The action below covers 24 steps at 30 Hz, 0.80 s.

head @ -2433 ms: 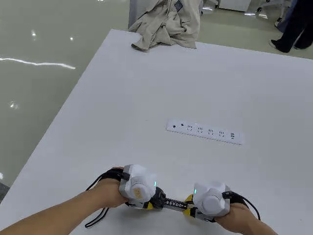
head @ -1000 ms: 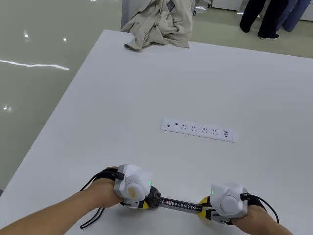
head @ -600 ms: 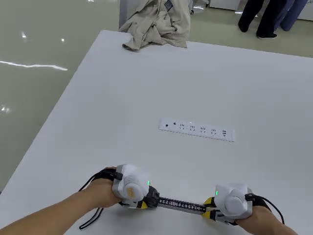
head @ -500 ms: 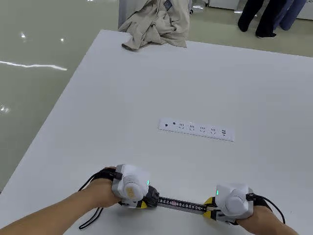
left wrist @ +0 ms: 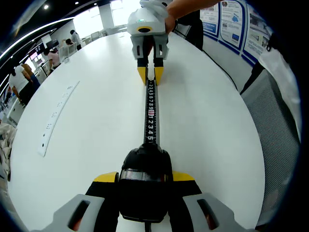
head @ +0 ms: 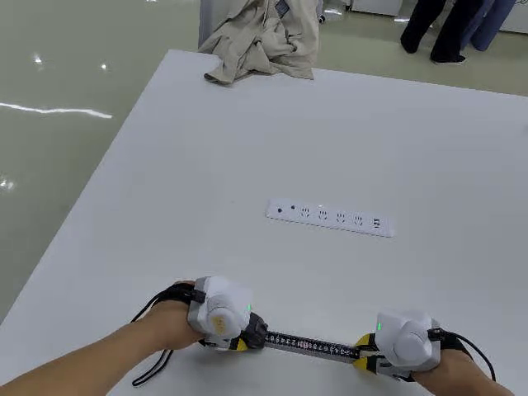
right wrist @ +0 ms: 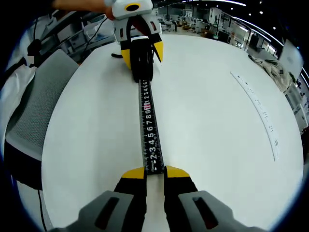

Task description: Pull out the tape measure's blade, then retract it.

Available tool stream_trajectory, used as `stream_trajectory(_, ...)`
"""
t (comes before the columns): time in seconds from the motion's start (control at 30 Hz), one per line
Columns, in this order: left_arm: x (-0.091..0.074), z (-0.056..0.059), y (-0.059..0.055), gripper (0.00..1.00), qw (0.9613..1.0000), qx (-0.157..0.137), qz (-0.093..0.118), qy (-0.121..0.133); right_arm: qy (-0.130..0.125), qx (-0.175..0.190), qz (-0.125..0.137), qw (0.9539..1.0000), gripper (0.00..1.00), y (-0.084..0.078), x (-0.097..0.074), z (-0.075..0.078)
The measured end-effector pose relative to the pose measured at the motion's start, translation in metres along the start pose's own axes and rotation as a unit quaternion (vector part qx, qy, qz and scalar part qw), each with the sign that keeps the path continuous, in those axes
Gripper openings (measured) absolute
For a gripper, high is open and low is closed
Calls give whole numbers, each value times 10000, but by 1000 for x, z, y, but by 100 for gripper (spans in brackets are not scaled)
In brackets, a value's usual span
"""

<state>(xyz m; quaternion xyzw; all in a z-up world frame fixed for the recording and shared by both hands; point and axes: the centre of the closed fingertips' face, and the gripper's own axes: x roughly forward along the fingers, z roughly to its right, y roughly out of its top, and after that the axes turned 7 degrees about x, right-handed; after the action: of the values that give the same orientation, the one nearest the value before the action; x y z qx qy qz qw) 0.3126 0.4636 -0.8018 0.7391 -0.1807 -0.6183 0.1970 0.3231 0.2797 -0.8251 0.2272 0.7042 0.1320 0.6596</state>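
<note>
One tape measure (left wrist: 146, 191) in left gripper (left wrist: 145, 177), one blade (right wrist: 148, 130) in right gripper (right wrist: 154, 173).

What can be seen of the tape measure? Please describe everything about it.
The black plastic tape measure case sits clamped in the left claw. Its dark blade, printed with white numbers and one red mark, runs straight out along the white table. The yellow-tipped right claw pinches the blade's end.

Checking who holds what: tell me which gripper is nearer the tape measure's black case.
Left. The left gripper clamps the case itself; the right gripper pinches the blade at its tip, the drawn-out length away.
</note>
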Motion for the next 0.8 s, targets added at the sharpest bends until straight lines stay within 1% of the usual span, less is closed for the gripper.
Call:
stream_trajectory(0.3, 1, 0, -1, 37, 10000, 0, -3, -7, -32, 70, 16, 10000, 12, -11, -7, 3)
stream_trajectory(0.53, 1, 0, -1, 37, 10000, 13, -14, -15, -55, 100, 23, 9999, 11, -15, -10, 3)
stream_trajectory(0.8, 0, 1, 0, 37, 10000, 17, -10, -18, -85, 184, 27, 9998, 11, -25, -15, 5)
